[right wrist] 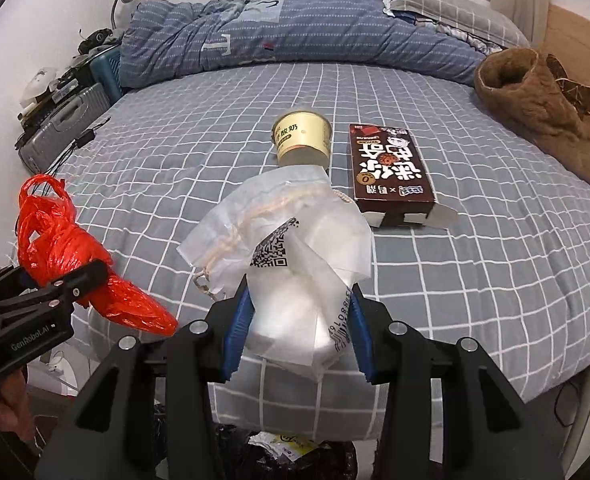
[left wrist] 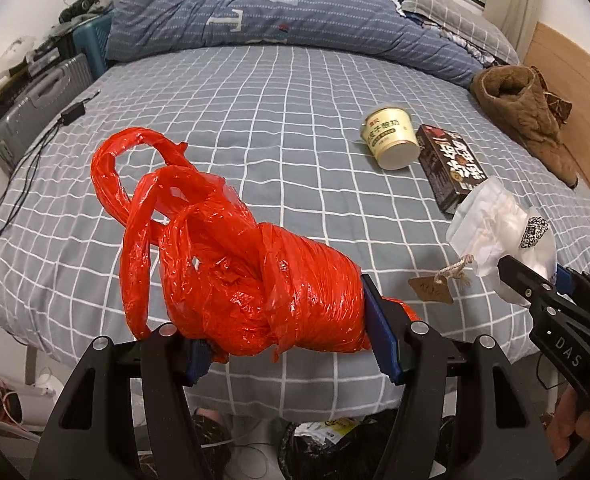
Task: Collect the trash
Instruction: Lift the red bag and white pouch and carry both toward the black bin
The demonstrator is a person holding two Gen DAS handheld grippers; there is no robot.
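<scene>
The left gripper (left wrist: 291, 356) has its jaws clamped on a knotted red plastic bag (left wrist: 251, 272), the blue pads pressing into the bundle's thick end while its loops and handles stand up beyond the fingertips. The right gripper (right wrist: 299, 340) is closed on a translucent white plastic pouch (right wrist: 291, 248) bearing a QR code and a barcode, with a beige drawstring running across it; a brown paper tag (left wrist: 431, 290) hangs from that cord. Both bundles are held off the bed, above its near edge, the red one to the left of the white one. Below the edge, between the grippers, a black bag (right wrist: 295, 456) with yellow-printed packaging in it shows on the floor. Farther out on the grey grid-patterned bedsheet (right wrist: 475, 264) a cream yogurt cup (right wrist: 303, 138) lies on its side, just beside a dark brown snack box (right wrist: 389, 168) lying flat. Beyond them to the right sits a brown fleece garment (right wrist: 535, 96), and at the far side a rumpled blue quilt (right wrist: 295, 32).
</scene>
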